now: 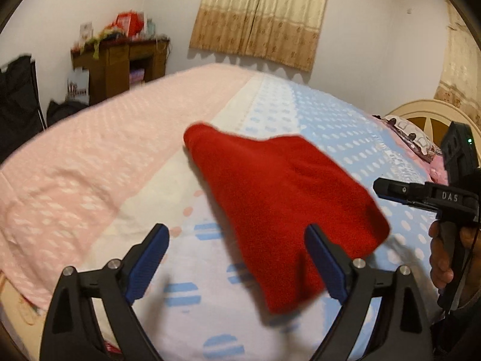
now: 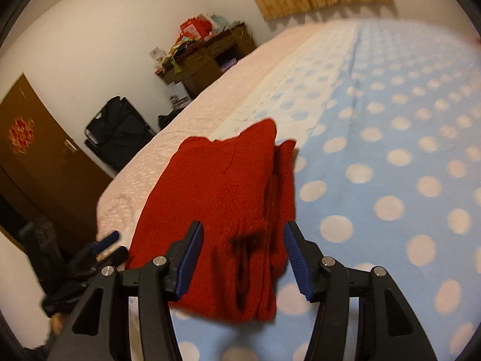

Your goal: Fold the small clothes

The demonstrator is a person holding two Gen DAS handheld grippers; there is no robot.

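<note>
fold looks done: red knit (image 2: 222,210) lies on bed (image 2: 390,150) ahead of both claws, left claw (image 1: 237,264) & right claw (image 2: 243,258) apart, empty. next: tidy or fetch another.

A bed (image 1: 90,156) carries everything. Its cover runs in long bands: a pink band along the far side edge, a narrow cream strip beside it, then a broad pale blue band (image 2: 390,138) dotted with light spots. A folded red knitted garment (image 1: 279,204) lies on the cover, across the cream strip and the blue band. At the head end, by the cream headboard (image 1: 427,114), lies a patterned pillow (image 1: 412,135).
</note>
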